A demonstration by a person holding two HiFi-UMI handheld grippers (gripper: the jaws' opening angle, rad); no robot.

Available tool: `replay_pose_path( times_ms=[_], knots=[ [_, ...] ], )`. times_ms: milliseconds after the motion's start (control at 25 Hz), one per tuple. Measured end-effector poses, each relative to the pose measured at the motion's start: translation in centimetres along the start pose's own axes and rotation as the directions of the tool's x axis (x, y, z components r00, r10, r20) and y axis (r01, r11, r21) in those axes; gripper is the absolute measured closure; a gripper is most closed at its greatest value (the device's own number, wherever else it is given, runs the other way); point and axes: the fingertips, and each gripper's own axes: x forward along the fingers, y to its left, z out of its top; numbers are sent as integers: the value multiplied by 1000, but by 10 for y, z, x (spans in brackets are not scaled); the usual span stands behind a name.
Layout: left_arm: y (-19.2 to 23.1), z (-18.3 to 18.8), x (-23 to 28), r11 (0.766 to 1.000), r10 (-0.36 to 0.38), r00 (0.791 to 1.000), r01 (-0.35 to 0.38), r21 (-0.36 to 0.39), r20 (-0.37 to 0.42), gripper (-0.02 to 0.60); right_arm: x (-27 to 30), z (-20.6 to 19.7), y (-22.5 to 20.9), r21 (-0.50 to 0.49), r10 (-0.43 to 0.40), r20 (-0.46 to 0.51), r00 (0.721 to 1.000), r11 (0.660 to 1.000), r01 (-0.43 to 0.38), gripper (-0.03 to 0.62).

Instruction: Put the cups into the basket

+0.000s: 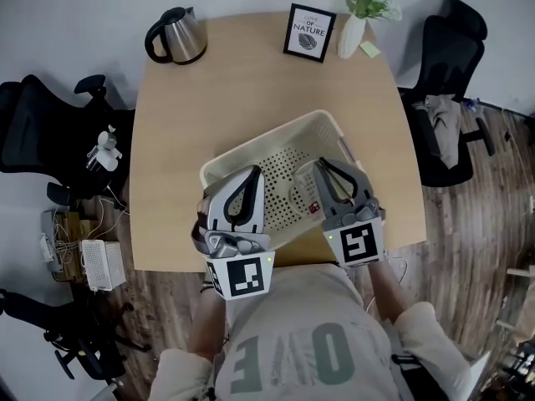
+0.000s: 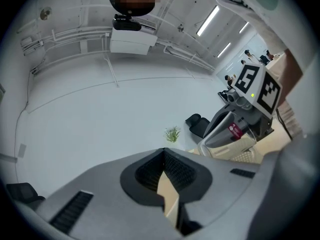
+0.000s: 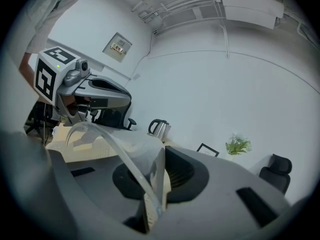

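Where the pale wooden counter backs onto a white wall, a kettle stands at its far left. A framed print and a white vase of flowers stand at the far right. Black office chairs sit on either side, one on the right over a plank floor.

A cream basket with a perforated bottom sits askew at the near edge of the counter, just in front of the person.

The cup is clear, thin plastic, and it looks to carry a small red mark. It hangs over the right part of the basket, inside the rim. From above it is hard to tell whether it touches the bottom.

Both hands reach forward side by side over the basket's near rim, with the marker cubes close to the person's chest. The right tongs are pinched down on the cup's wall, with one jaw inside the rim and one outside. The left tongs are closed at the tips, leaving only a thin slit behind them, and I can see nothing gripped between them. They hover over the left part of the basket.
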Motion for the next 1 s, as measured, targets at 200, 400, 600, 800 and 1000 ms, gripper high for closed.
replay_pose_path(
  times_ms=[200,400,600,800,1000],
  knots=[
    [12,-14,1,1000,-4,1000,4,-27,1,574,29,-8,10,24,66,-59,996,998,-65,569],
    [16,-23,4,999,-5,1000,5,-52,4,574,55,-26,19,41,135,-151,979,991,-131,569],
    [16,-36,4,996,-11,1000,10,-86,-10,574,76,-64,36,88,243,-322,915,970,-227,569],
    [26,-48,2,991,17,999,-21,-129,-31,574,90,-112,55,167,370,-509,778,928,-332,569],
    [33,-60,0,992,34,998,-39,-117,-52,574,90,-152,84,197,452,-640,622,878,-435,569]
  ],
)
